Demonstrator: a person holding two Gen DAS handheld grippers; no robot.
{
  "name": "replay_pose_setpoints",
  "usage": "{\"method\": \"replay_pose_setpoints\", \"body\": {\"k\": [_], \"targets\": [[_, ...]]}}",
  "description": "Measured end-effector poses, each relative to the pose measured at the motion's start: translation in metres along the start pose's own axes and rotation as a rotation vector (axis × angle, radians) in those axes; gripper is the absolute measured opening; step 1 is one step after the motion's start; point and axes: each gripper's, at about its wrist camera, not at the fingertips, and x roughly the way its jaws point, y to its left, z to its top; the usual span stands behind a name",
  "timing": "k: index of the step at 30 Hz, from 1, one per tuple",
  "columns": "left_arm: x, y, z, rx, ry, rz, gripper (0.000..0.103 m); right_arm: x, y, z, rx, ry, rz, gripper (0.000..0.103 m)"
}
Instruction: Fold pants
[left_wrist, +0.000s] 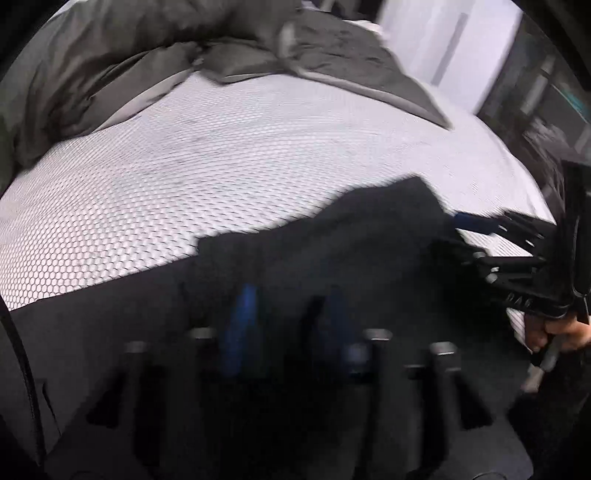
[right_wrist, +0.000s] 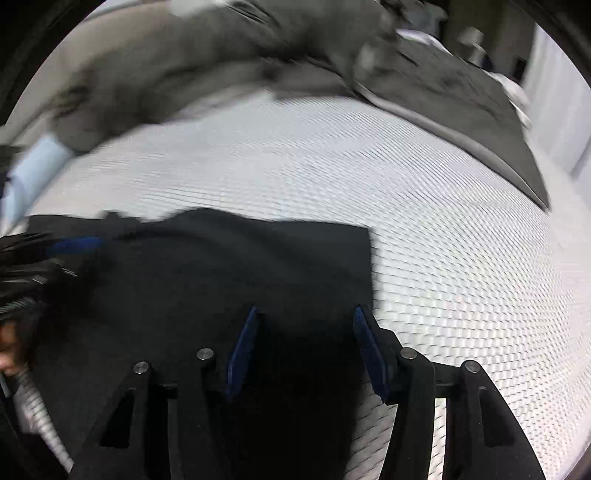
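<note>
Black pants (left_wrist: 332, 258) (right_wrist: 221, 266) lie folded on a white honeycomb-patterned mattress (left_wrist: 221, 147) (right_wrist: 461, 221). My left gripper (left_wrist: 286, 325) is blurred in its own view; its blue pads stand apart just over the cloth near the pants' left side. It also shows in the right wrist view as the left gripper (right_wrist: 62, 258) at the pants' left edge. My right gripper (right_wrist: 306, 347) has its blue pads wide apart at the pants' right edge, with dark cloth between and below them and no pad pressing on it. In the left wrist view the right gripper (left_wrist: 461, 236) reaches in from the right, held by a hand (left_wrist: 554, 332).
A rumpled grey duvet (left_wrist: 110, 55) (right_wrist: 443, 81) covers the far side of the mattress. A pale blue item (right_wrist: 37, 158) lies at the far left. Dark furniture (left_wrist: 535, 92) stands beyond the bed's right edge. Bare mattress stretches between the pants and the duvet.
</note>
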Motion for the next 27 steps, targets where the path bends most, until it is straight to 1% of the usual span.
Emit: {"method": "replay_pose_setpoints", "body": {"k": [1,2,3,4,5,6,7,8,9,10,11,12,14,15,17,18,19,21,22,23,25,27], "targets": [[-0.007,-0.009,-0.006,0.038,-0.022,-0.017,0.072,-0.005,0.01,-0.002,-0.032,-0.012,0.038,0.062],[-0.009,-0.015,-0.012,0.064,-0.031,-0.019,0.075,-0.007,0.024,-0.004,-0.07,-0.004,0.08,0.063],[-0.009,-0.021,-0.017,0.091,-0.027,-0.016,0.075,-0.008,0.032,-0.006,-0.082,0.004,0.103,0.063],[-0.004,-0.025,-0.023,0.119,0.0,-0.006,0.075,-0.003,0.041,-0.008,-0.097,0.024,0.134,0.063],[0.002,-0.027,-0.026,0.13,0.022,0.014,0.075,0.006,0.048,-0.01,-0.117,0.062,0.138,0.063],[0.01,-0.025,-0.03,0.135,0.041,0.049,0.075,0.017,0.051,-0.011,-0.135,0.092,0.114,0.063],[0.015,-0.021,-0.034,0.139,0.051,0.063,0.074,0.024,0.053,-0.015,-0.153,0.112,0.066,0.063],[0.012,-0.022,-0.038,0.142,0.043,0.055,0.074,0.026,0.053,-0.016,-0.166,0.109,0.032,0.063],[0.007,-0.022,-0.039,0.147,0.033,0.065,0.074,0.024,0.052,-0.019,-0.183,0.101,-0.011,0.066],[0.002,-0.021,-0.04,0.154,0.031,0.114,0.076,0.02,0.048,-0.021,-0.189,0.096,-0.044,0.068],[0.001,-0.017,-0.04,0.153,0.029,0.148,0.077,0.017,0.042,-0.023,-0.182,0.093,-0.072,0.068],[-0.006,-0.011,-0.041,0.13,0.018,0.134,0.077,0.013,0.034,-0.026,-0.168,0.089,-0.097,0.068],[-0.014,-0.004,-0.045,0.088,0.003,0.101,0.077,0.006,0.019,-0.029,-0.132,0.071,-0.099,0.069],[-0.02,-0.004,-0.048,0.086,-0.008,0.096,0.077,-0.001,0.016,-0.032,-0.112,0.06,-0.085,0.069],[-0.034,-0.011,-0.056,0.116,-0.046,0.065,0.077,-0.015,0.02,-0.033,-0.104,0.017,-0.047,0.069],[-0.039,-0.018,-0.061,0.136,-0.065,0.032,0.077,-0.023,0.028,-0.032,-0.114,-0.01,-0.011,0.069],[-0.043,-0.023,-0.065,0.151,-0.07,0.014,0.077,-0.025,0.037,-0.032,-0.125,-0.02,0.022,0.069],[-0.039,-0.034,-0.072,0.194,-0.043,-0.005,0.077,-0.028,0.055,-0.03,-0.15,-0.024,0.126,0.069],[-0.031,-0.038,-0.076,0.217,-0.008,0.022,0.077,-0.025,0.064,-0.031,-0.163,-0.003,0.156,0.069],[-0.026,-0.039,-0.08,0.23,0.008,0.053,0.077,-0.019,0.071,-0.033,-0.181,0.023,0.159,0.069],[-0.023,-0.032,-0.087,0.233,0.021,0.072,0.077,-0.002,0.074,-0.039,-0.217,0.085,0.067,0.069],[-0.03,-0.022,-0.093,0.186,0.017,0.085,0.084,-0.003,0.062,-0.045,-0.204,0.09,0.022,0.069]]}}
